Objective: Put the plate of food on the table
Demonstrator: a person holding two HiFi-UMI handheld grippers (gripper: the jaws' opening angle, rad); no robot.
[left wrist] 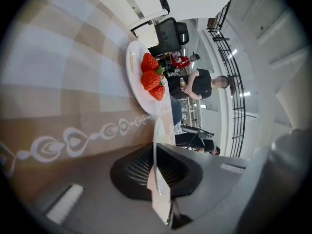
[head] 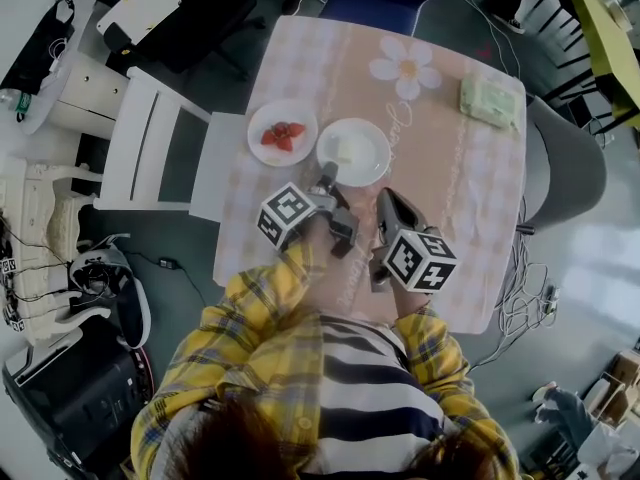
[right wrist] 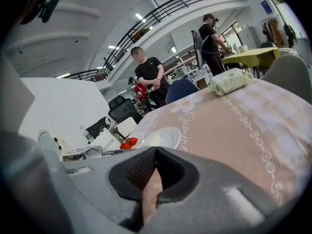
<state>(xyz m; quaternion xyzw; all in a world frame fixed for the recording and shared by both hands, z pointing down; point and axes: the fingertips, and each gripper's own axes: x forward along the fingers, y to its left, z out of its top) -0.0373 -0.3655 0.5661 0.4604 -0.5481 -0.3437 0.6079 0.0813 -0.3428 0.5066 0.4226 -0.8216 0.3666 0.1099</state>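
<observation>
White round plate of pale food [head: 353, 151] rests on pink checked tablecloth [head: 450, 178]; the food is indistinct. Left gripper [head: 328, 178] seemingly pinches its rim; right gripper [right wrist: 155, 152] is closed, empty.

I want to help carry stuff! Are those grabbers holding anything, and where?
The left gripper pinches the white plate by its thin rim, on the side nearest the person. The right gripper holds nothing.
</observation>
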